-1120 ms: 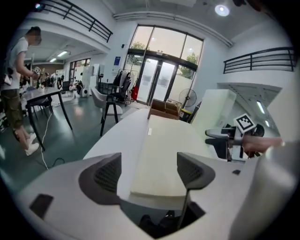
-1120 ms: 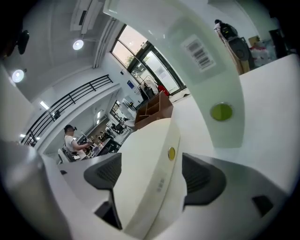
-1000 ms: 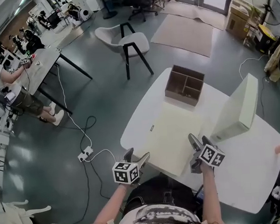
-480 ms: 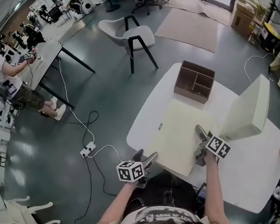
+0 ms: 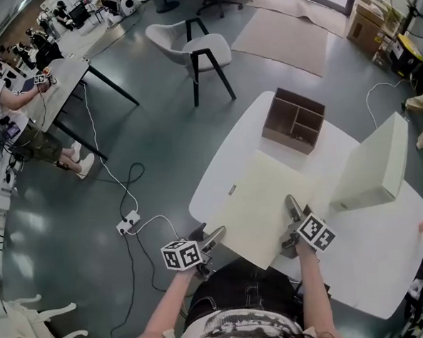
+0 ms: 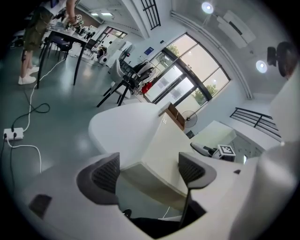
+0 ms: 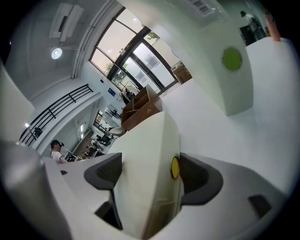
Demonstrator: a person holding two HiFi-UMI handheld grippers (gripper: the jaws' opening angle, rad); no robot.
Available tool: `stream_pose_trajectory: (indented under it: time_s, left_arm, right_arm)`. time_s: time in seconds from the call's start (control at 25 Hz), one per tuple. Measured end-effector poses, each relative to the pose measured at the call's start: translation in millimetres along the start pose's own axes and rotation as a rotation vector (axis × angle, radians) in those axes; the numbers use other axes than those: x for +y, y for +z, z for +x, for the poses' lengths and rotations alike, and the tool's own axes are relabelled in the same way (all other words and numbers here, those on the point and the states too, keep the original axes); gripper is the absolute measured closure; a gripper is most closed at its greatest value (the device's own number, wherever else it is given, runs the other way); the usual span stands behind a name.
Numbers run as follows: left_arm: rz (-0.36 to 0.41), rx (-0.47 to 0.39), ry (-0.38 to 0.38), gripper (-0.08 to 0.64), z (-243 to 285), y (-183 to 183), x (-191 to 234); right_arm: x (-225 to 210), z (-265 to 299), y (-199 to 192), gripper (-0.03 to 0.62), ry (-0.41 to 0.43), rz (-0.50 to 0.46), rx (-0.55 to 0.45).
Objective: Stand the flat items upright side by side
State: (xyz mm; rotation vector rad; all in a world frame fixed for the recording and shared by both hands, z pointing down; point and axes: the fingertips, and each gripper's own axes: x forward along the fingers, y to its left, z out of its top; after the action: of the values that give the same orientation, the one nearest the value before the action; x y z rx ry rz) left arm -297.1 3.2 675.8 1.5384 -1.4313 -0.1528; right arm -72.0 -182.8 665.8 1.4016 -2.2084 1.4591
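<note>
The board (image 5: 263,201) lies flat at the bench's (image 5: 222,172) near edge, long axis running away. Fingers of the right gripper (image 5: 292,227), just closing, clamp its near-right edge. Fingers of the left gripper (image 5: 210,236) stand wide, with the near-left corner just ahead, untouched.

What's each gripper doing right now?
Left gripper: open, flat box corner between jaws, untouched.
Right gripper: jaws have just been closing, now gripping flat box edge.

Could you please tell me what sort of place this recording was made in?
Probably a lab or workshop hall: a bench crowded with gear where a person works, a power strip on the bare floor, and stacked cartons.
</note>
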Motion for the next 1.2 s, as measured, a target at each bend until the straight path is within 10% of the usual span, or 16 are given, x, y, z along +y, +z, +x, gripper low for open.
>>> stream_pose_trajectory:
  time_s: [0.36,0.88,1.2]
  left_arm:
    - [-0.046,-0.045,0.005,0.167,-28.5,4.7,26.4]
    - [-0.236,-0.002,-0.204,0.164,-17.9,-0.4,26.9]
    - [-0.114,-0.047,-0.170,0.176,-33.2,13.1,18.3]
  right_arm:
    - [17.6,-16.7,-38.3,0.201,0.036,-0.001,0.062]
    - [8.6,15.4,8.1,0.155,0.201,-0.023,0.139]
    - [12.4,8.6,3.0,0.201,0.228,0.019,0.126]
